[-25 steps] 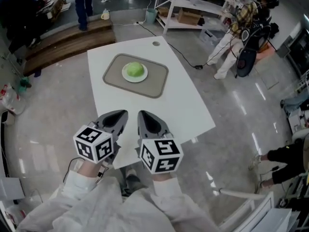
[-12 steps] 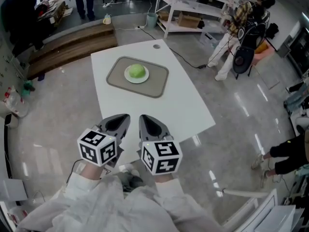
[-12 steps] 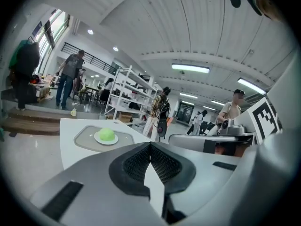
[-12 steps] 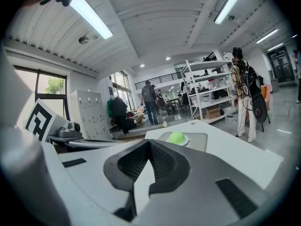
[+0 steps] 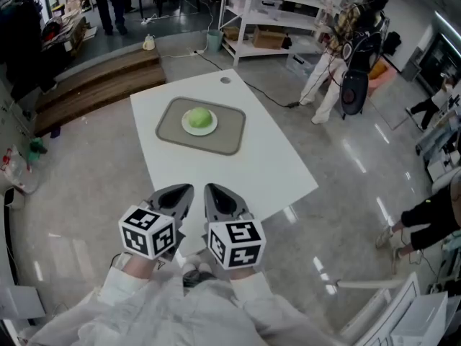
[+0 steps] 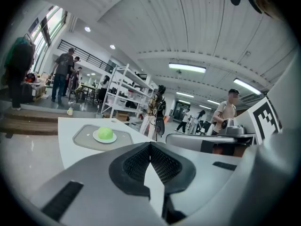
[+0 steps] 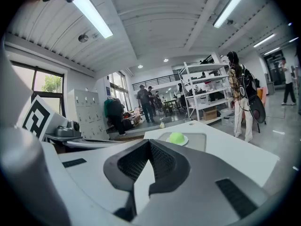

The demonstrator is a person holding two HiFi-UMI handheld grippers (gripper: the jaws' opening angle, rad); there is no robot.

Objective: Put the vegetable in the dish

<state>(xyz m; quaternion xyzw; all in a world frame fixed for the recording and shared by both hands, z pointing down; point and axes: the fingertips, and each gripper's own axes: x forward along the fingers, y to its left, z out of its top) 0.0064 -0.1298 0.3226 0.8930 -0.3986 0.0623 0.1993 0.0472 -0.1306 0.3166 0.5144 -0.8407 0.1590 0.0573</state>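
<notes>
A green round vegetable (image 5: 199,116) rests on a small white dish (image 5: 199,126), which stands on a grey mat (image 5: 229,135) at the far part of the white table (image 5: 274,171). The left gripper view shows the vegetable (image 6: 105,133) on the dish (image 6: 104,139), and so does the right gripper view, as the vegetable (image 7: 177,137). My left gripper (image 5: 181,192) and right gripper (image 5: 210,193) hover side by side over the table's near edge, well short of the dish. Both are shut with nothing between their tips.
White shelving (image 5: 288,6) stands beyond the table. A person in a patterned top (image 5: 346,42) stands at the right, another person (image 5: 108,2) at the far left. A wooden step (image 5: 94,78) lies left of the table. A cable (image 5: 266,92) runs across the floor.
The head view has shifted back a little, so the table and dish sit slightly higher and further. Both grippers stay shut in the same place by the near edge.
</notes>
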